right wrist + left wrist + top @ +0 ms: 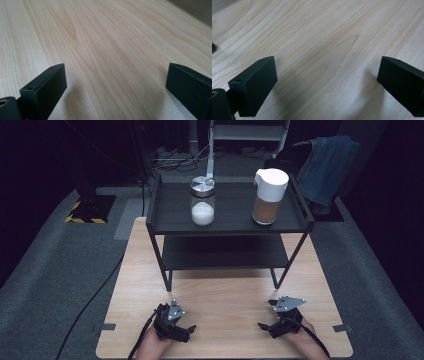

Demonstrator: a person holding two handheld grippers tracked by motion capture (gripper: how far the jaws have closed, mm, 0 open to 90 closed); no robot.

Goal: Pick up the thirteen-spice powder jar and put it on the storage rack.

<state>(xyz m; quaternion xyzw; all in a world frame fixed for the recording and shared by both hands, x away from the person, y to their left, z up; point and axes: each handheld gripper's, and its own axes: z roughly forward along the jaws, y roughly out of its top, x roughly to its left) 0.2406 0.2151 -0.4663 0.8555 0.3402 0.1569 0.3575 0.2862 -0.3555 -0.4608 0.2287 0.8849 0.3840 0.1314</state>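
Wooden table [220, 292] carries a black two-tier rack [227, 227] at its far end; you're at the near edge, so everything worth grabbing lies straight ahead & up on the top tier. Pitcher w/ white lid [269, 195], brown contents, stands upright on the right half, roughly in line w/ your right gripper [270, 322]. Glass jar [202, 200] w/ white powder stands upright left of centre, nearer your left gripper [182, 326]. Both well apart from you. Both grippers' jaws are spread wide over bare wood, holding nothing.
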